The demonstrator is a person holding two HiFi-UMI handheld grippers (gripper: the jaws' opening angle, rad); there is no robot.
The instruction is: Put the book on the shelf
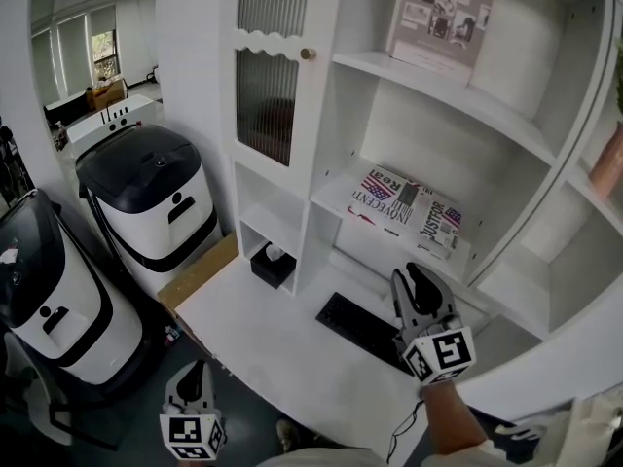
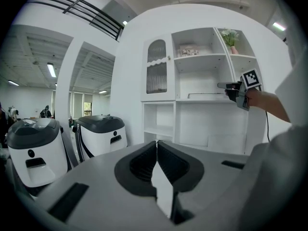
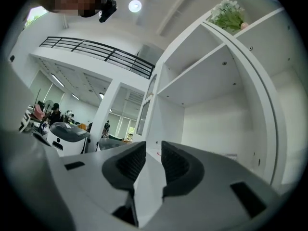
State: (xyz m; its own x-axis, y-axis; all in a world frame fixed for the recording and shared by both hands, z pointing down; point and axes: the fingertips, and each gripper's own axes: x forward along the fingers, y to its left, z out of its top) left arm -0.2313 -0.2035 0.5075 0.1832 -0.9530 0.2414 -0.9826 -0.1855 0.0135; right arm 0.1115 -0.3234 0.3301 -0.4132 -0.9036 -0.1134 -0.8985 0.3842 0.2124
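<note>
One book (image 1: pixel 404 207) lies flat on the middle shelf (image 1: pixel 333 185), just above and beyond the right claw (image 1: pixel 414 274); its jaws stand slightly apart, empty; the left claw (image 1: pixel 193 377) hangs low, jaws together.

Two books (image 1: pixel 404 205); two machines (image 1: pixel 146 202); one keyboard (image 1: pixel 360 324).
</note>
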